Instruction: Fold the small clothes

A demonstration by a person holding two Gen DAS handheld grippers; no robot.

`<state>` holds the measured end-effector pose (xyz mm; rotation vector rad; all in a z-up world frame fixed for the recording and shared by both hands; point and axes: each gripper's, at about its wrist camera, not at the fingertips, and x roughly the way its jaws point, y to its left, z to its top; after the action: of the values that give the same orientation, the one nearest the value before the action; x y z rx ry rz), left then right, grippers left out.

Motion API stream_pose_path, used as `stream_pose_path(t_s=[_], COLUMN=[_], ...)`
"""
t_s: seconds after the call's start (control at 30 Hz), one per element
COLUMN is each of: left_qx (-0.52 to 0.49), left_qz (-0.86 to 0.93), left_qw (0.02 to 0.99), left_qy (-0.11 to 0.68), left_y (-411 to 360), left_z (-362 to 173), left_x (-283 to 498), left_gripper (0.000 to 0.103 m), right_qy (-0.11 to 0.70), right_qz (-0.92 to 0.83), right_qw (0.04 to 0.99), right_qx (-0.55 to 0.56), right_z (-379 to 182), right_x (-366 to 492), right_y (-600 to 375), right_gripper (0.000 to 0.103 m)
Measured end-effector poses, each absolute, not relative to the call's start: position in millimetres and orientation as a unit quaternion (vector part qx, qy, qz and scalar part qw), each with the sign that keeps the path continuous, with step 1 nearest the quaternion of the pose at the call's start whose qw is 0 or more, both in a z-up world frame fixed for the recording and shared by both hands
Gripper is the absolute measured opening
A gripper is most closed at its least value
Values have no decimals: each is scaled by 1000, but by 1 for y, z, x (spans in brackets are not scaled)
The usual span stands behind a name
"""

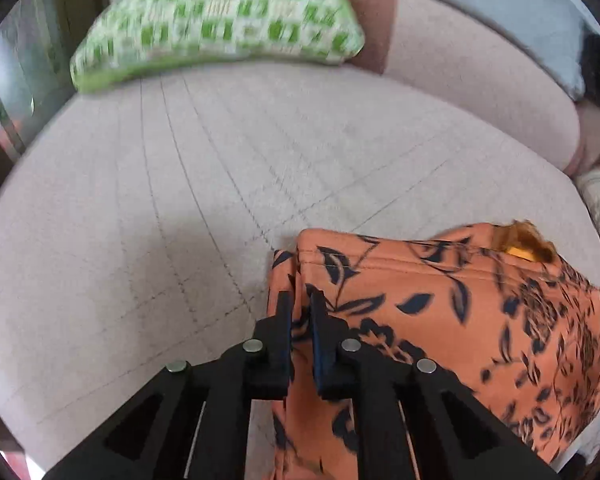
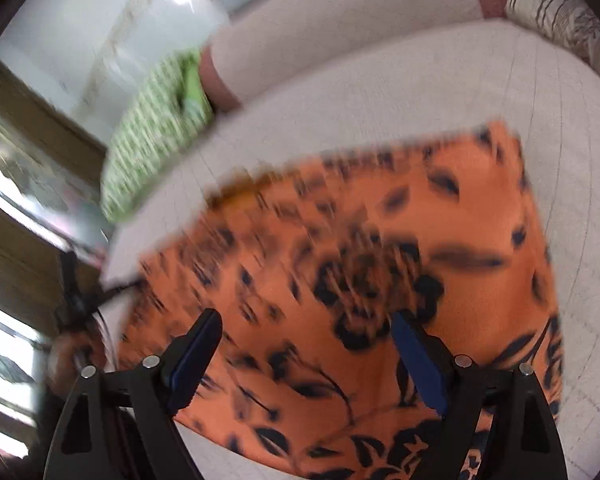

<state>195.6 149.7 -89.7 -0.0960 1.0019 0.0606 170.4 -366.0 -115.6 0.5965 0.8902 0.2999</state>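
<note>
An orange garment with a dark floral print [image 1: 440, 312] lies folded on a pale quilted cushion [image 1: 148, 208]. My left gripper [image 1: 301, 300] is shut on the garment's left edge, a strip of orange cloth pinched between the fingers. In the right wrist view the same garment [image 2: 360, 248] fills the middle, blurred by motion. My right gripper [image 2: 304, 320] hangs just above it, jaws wide apart with nothing between them.
A green-and-white checked cushion [image 1: 220, 28] leans at the back of the seat, also in the right wrist view [image 2: 152, 148]. A striped patterned cushion [image 2: 560, 20] lies at the far right. The backrest [image 1: 460, 80] rises behind.
</note>
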Motion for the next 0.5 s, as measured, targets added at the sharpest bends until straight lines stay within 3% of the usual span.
stream_pose_path(t_s=[0.13, 0.2, 0.27, 0.4, 0.5], left_qx=[-43, -39, -35, -8, 29], left_qz=[8, -1, -5, 2, 9], left_qw=[890, 891, 887, 871, 875], left_qy=[453, 452, 460, 491, 483], left_y=[139, 131, 123, 113, 106], left_z=[-62, -60, -70, -110, -114], left_x=[149, 128, 113, 106, 112], left_gripper=[16, 40, 51, 50, 51], right_qy=[414, 422, 401, 367, 430], right_qz=[121, 94, 95, 122, 57], right_qw=[818, 783, 763, 821, 794], right_qx=[380, 447, 498, 420, 426], right_z=[-145, -176, -172, -126, -171], right_x=[220, 237, 233, 231, 255], right_y=[-412, -440, -449, -444, -465], right_gripper=[90, 88, 88, 89, 91])
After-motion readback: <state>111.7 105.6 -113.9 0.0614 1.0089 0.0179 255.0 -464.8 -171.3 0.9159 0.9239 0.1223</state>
